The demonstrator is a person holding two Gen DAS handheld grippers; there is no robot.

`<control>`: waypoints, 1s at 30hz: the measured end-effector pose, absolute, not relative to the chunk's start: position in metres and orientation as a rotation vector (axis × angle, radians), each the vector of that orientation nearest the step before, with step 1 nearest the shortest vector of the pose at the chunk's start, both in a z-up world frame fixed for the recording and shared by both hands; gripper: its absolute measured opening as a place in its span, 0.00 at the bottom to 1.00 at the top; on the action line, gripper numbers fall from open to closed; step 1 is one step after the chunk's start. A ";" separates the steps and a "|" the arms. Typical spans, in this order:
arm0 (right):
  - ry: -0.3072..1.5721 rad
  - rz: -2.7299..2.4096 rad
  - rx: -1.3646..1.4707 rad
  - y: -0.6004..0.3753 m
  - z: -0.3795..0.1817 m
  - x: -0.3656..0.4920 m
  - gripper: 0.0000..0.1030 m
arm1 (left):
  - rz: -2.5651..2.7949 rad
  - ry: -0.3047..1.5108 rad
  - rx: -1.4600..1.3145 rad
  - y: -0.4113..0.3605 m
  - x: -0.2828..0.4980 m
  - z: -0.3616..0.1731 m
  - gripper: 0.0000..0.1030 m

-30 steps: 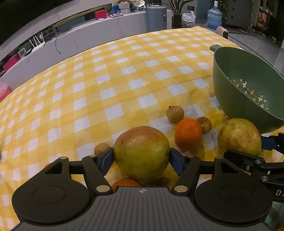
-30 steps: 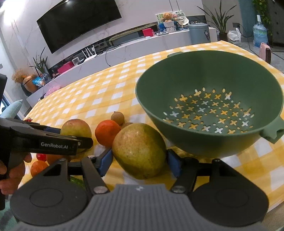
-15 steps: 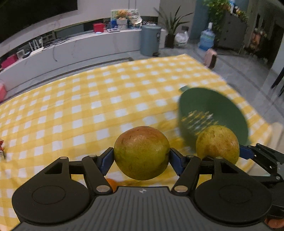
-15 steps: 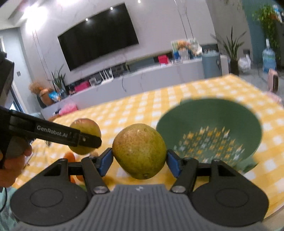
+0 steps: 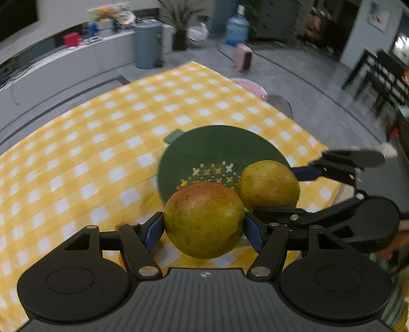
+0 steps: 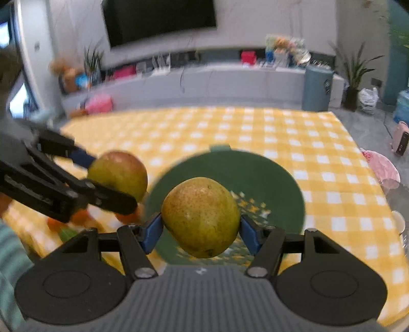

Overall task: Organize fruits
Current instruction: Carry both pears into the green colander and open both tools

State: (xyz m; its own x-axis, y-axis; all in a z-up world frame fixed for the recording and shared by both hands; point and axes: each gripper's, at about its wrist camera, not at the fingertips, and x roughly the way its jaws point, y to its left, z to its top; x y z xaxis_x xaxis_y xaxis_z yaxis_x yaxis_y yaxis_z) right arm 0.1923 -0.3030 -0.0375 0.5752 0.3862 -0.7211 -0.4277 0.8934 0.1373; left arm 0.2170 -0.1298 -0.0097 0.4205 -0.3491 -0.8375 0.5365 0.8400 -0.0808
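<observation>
- In my left gripper (image 5: 203, 226) I hold a round, dull-skinned pear (image 5: 203, 220), green-yellow with a russet blush on top and fine speckles; both blue pads press its sides and it hangs clear of the table.
- My right gripper (image 6: 201, 231) is clamped on a second pear (image 6: 200, 216), egg-shaped, yellow-green, freckled with brown dots, its narrow end pointing down toward 6 o'clock.
- Under both fruits sits the green colander (image 5: 204, 150), smooth matte plastic, round, with cross-shaped holes in its floor and a small tab handle at its 11 o'clock rim.
- It rests on a yellow-and-white checked tablecloth (image 5: 102, 143), soft and slightly blurred.
- From the left wrist view, the second pear (image 5: 268, 184) shows at 2 o'clock of mine, over the colander's right side, pinched by the other tool's black linkage fingers.
- From the right wrist view, the blushed pear (image 6: 120, 173) lies at 10 o'clock, beside the colander's left rim; I cannot tell whether it is over the bowl.
- Only the right wrist view shows small orange fruits (image 6: 127, 217) on the cloth at 9 o'clock, a striped sleeve (image 6: 10, 255) and a wall television (image 6: 158, 18).
- Only the left wrist view shows a water jug (image 5: 237, 28) and dark chairs (image 5: 378, 74).
</observation>
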 end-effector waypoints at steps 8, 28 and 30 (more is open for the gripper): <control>1.003 0.579 -0.221 -0.304 -0.066 0.238 0.60 | -0.651 1.095 0.400 -0.166 0.244 -0.030 0.74; 1.202 0.757 -0.427 -0.279 -0.091 0.264 0.61 | -0.758 1.284 0.617 -0.195 0.276 -0.083 0.74; 1.212 0.762 -0.428 -0.277 -0.092 0.267 0.61 | -0.762 1.290 0.643 -0.198 0.277 -0.085 0.74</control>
State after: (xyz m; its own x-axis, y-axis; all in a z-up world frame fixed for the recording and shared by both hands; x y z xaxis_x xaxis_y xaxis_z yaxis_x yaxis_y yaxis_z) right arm 0.2668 -0.2771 -0.0922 0.1525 0.2941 -0.9436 -0.7231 0.6840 0.0963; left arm 0.2774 -0.1978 -0.0851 0.1055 -0.1360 -0.9851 0.7968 0.6042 0.0019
